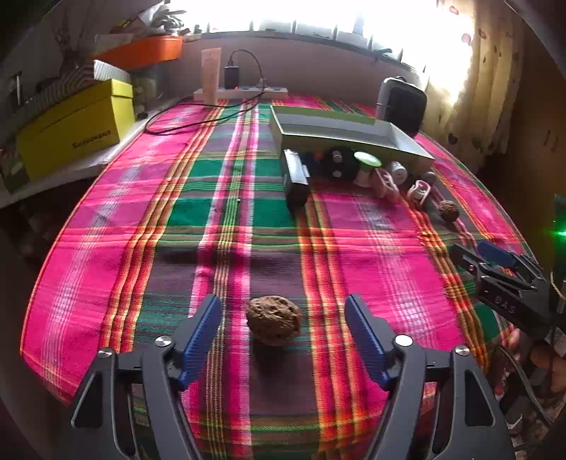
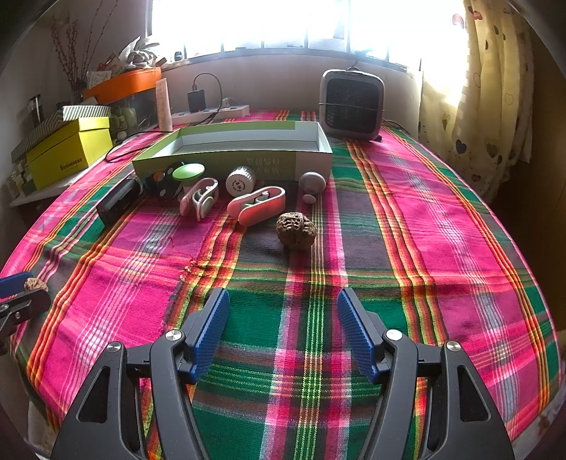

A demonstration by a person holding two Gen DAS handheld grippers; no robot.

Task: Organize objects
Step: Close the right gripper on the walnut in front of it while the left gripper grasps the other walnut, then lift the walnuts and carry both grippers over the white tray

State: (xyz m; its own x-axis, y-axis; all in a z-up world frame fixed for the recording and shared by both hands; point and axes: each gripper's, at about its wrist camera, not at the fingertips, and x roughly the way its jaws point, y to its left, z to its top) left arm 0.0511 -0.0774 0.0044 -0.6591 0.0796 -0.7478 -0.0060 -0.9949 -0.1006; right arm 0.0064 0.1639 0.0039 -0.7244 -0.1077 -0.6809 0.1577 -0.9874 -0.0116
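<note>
Two claws are hanging wide apart over the desk (image 2: pixel 442 219), the left claw (image 1: pixel 283 318) straddling one walnut (image 1: pixel 273 320), the right claw (image 2: pixel 283 318) facing another walnut (image 2: pixel 295 231).

Table under a pink-green plaid cloth (image 2: pixel 442 226). Wide window (image 2: pixel 283 24) behind, blown out by daylight; panes unreadable. Cream curtain (image 2: pixel 495 106) with heart print at right. Plain wall below sill. Left side shelf (image 1: pixel 70 170), possibly a cabinet top, cluttered, dim.
</note>
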